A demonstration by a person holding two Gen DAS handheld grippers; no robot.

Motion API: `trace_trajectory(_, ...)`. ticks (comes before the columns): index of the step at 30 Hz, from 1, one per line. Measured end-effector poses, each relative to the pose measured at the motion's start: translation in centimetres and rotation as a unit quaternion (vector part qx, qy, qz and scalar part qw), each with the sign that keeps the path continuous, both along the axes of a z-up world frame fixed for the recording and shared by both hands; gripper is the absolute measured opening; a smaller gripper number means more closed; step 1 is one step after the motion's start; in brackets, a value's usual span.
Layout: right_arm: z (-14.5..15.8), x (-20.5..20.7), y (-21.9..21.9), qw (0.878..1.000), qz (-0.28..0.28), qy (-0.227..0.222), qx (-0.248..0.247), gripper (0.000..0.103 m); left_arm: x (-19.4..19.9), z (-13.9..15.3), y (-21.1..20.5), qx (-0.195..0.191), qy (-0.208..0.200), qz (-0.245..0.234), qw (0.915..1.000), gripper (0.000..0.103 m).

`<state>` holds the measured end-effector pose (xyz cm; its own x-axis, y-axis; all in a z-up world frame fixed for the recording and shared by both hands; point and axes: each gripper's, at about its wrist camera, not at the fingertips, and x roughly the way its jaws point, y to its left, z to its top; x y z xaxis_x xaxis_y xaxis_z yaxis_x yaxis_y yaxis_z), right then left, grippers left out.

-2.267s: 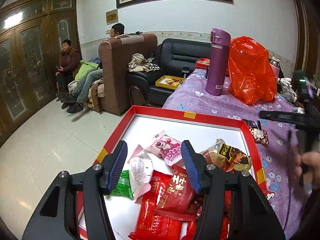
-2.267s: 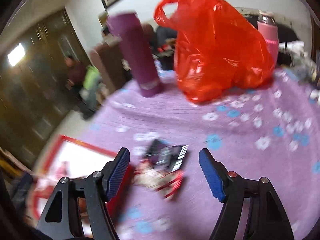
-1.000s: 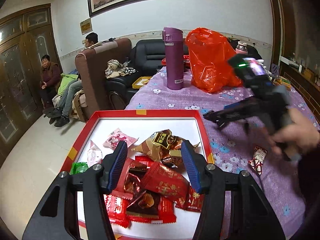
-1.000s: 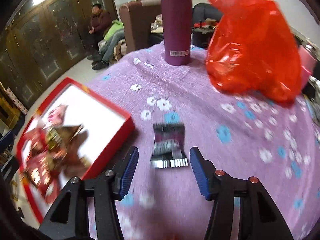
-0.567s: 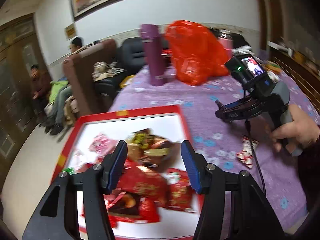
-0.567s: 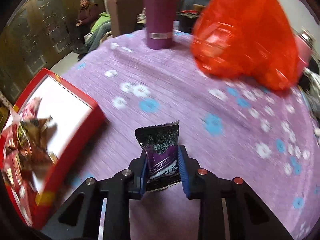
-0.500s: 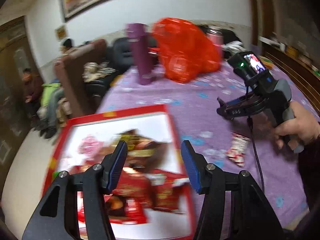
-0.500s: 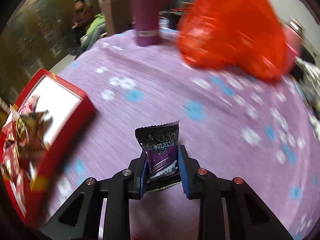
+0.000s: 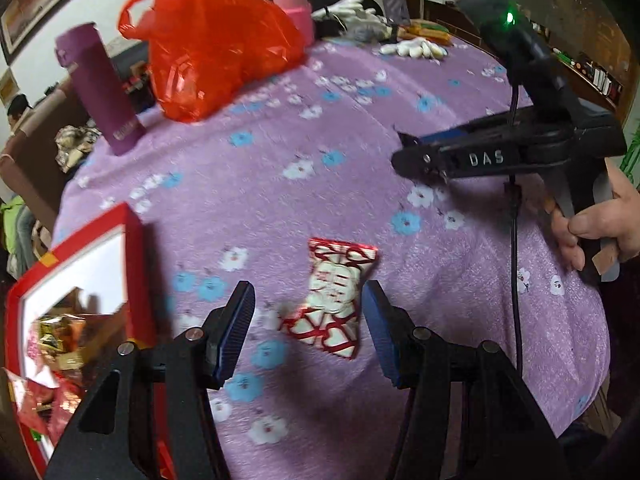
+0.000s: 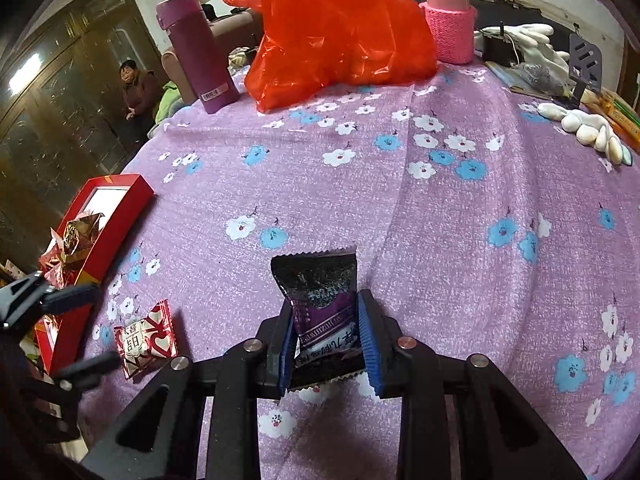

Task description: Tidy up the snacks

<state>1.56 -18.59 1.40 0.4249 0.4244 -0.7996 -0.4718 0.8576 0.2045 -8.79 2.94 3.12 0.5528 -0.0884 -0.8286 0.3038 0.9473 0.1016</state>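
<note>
Here, from the left wrist, one red-and-white sweet [image 9: 334, 300] lies on the purple desk [image 9: 280, 184] between the left gripper [image 9: 308, 328]'s open jaws, untouched. A hand [image 9: 588, 232] grips the right gripper's handle.

From the right wrist, the right gripper [image 10: 326, 340] pinches one dark purple packet [image 10: 320, 296], its jaws easing apart; one red box [image 10: 108, 216] sits far left.
</note>
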Motion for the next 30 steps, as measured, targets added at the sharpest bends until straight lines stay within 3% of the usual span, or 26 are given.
trace_trajectory(3, -0.2, 0.5, -0.1, 1.000, -0.005, 0.011, 0.019, 0.030, 0.3, -0.5, -0.7, 0.007, 0.006, 0.000, 1.0000, 0.054)
trace_trajectory(10, -0.3, 0.2, 0.3, 1.000, -0.002, -0.001, 0.005, 0.031, 0.8, -1.0, -1.1, 0.023, -0.002, -0.010, 0.9997, 0.054)
trace_trajectory(21, -0.4, 0.3, 0.4, 1.000, 0.000, -0.008, 0.003, 0.031, 1.3, -2.0, -0.7, 0.000, 0.003, -0.002, 1.0000, 0.054)
trace_trajectory(24, -0.4, 0.3, 0.4, 1.000, 0.001, -0.010, 0.003, 0.031, 1.2, -2.2, -0.9, -0.011, 0.001, 0.002, 0.9999, 0.050)
trace_trajectory(30, -0.5, 0.3, 0.4, 1.000, 0.000, -0.010, 0.003, 0.031, 1.0, -2.3, -1.2, -0.033, -0.004, 0.009, 0.9994, 0.034)
